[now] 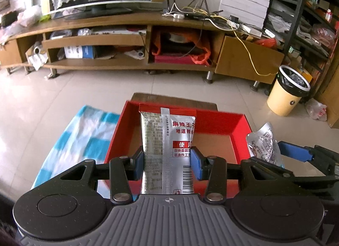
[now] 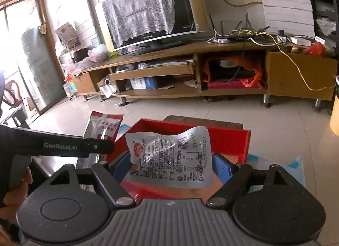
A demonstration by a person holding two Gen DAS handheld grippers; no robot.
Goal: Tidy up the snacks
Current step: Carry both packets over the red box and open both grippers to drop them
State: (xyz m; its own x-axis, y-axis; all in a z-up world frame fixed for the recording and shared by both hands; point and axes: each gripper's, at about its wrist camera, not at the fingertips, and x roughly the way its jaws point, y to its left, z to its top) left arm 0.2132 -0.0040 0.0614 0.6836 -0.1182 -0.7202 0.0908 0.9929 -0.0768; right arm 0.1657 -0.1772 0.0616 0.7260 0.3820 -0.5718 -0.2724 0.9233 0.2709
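Note:
My left gripper (image 1: 167,162) is shut on a tall silver and red snack packet (image 1: 167,140) and holds it upright over the red box (image 1: 214,119). My right gripper (image 2: 171,165) is shut on a crinkled silver snack pouch (image 2: 169,157) and holds it above the same red box (image 2: 228,138). In the left wrist view the pouch (image 1: 263,143) and the right gripper's blue fingers (image 1: 294,150) show at the box's right side. In the right wrist view the left gripper's packet (image 2: 103,126) shows at the box's left side.
The box sits on a blue and white checked cloth (image 1: 82,138) over a small table. Beyond lies tiled floor (image 1: 106,85), a long wooden TV stand (image 1: 131,40) and a yellow waste bin (image 1: 288,91) at the right by dark shelves.

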